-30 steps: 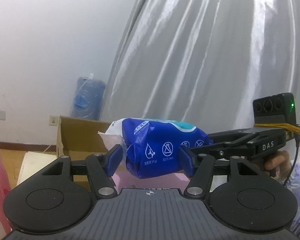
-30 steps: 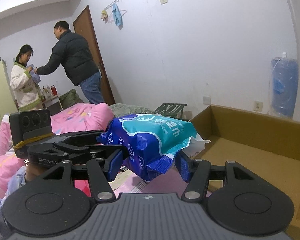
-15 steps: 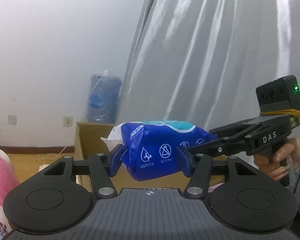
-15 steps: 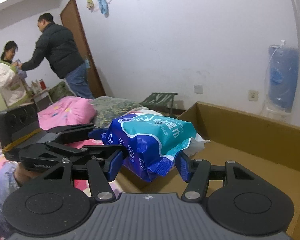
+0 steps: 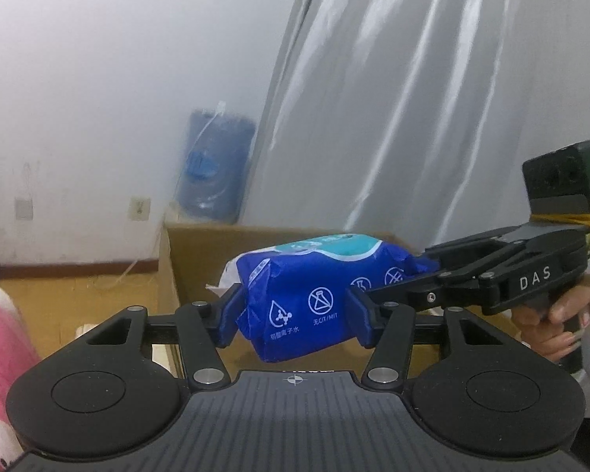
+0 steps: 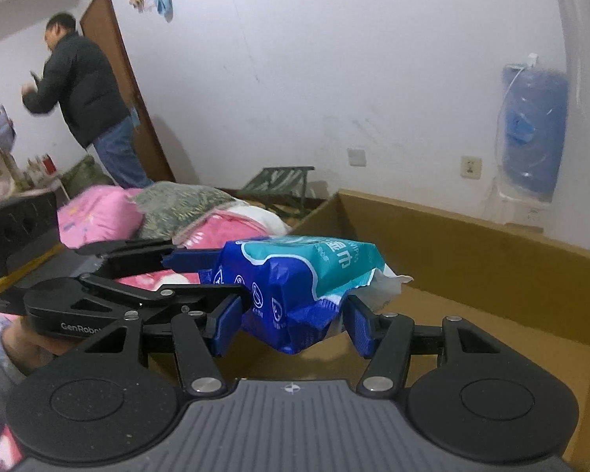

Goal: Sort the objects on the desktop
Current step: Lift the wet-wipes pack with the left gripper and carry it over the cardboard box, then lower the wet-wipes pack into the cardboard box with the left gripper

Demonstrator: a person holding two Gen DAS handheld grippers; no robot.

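Note:
A blue and teal pack of wet wipes hangs in the air, gripped from two sides. My left gripper is shut on its near end, blue pads pressing into the wrapper. From the right, my right gripper, held by a hand, clamps the far end. In the right wrist view the right gripper pinches the pack at its crumpled end, while the left gripper holds it from the left. The open cardboard box lies right under and behind the pack.
A blue water jug stands by the wall behind the cardboard box, with a grey curtain beside it. Pink bedding lies left of the box. A person in a dark jacket stands by the door.
Both grippers have carried the pack sideways and a little lower, from beside the pink bedding to above the cardboard box. The grip on the pack is unchanged.

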